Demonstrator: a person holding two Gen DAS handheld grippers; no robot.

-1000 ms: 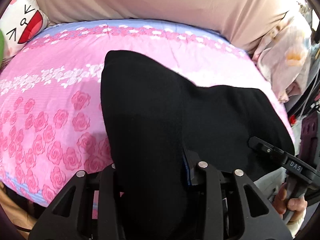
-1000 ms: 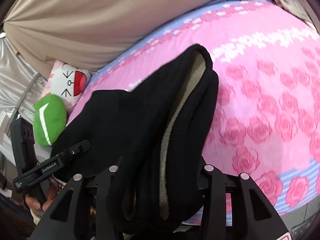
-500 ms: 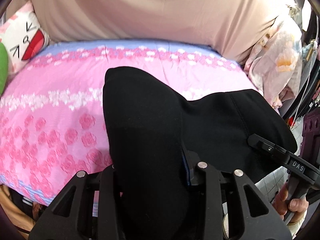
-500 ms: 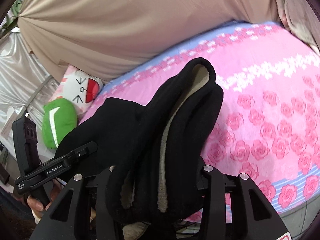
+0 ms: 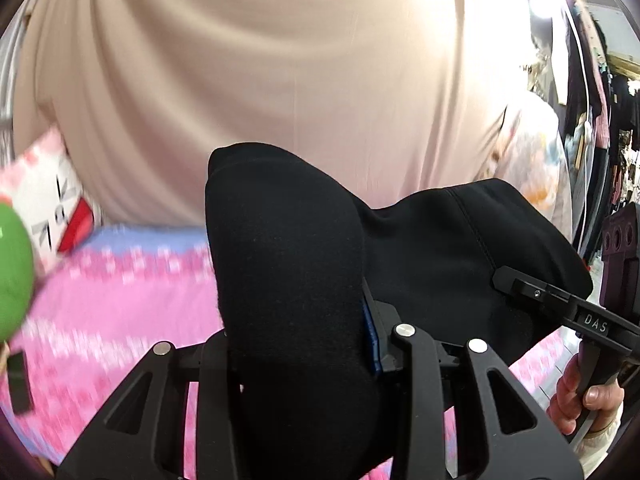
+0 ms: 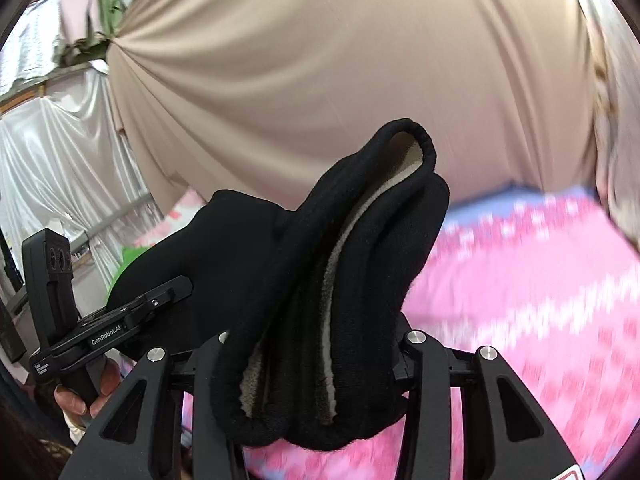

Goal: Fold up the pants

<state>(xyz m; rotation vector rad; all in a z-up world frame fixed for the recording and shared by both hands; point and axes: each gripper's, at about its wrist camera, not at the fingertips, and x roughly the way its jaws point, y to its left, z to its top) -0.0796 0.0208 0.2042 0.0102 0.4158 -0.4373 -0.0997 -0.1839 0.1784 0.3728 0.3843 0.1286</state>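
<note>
The black pants [image 5: 288, 264] hang in the air above the pink bed, held between both grippers. My left gripper [image 5: 308, 344] is shut on a thick fold of them; the cloth hides its fingertips. My right gripper [image 6: 316, 344] is shut on the bunched waistband, whose beige fleece lining [image 6: 340, 248] shows. Each view shows the other gripper from the side: the right one in the left wrist view [image 5: 560, 304], the left one in the right wrist view [image 6: 120, 320]. The pants [image 6: 224, 248] stretch between them.
The bed with a pink rose-print sheet [image 5: 120, 312] lies below. A beige curtain [image 5: 280, 80] hangs behind it. A green cushion [image 5: 12, 276] and a white face pillow [image 5: 48, 208] sit at the left. Hanging clothes [image 5: 600, 120] are at the right.
Both grippers have risen and tilted up with the pants, lifting the cloth off the bed. The curtain now fills most of both views.
</note>
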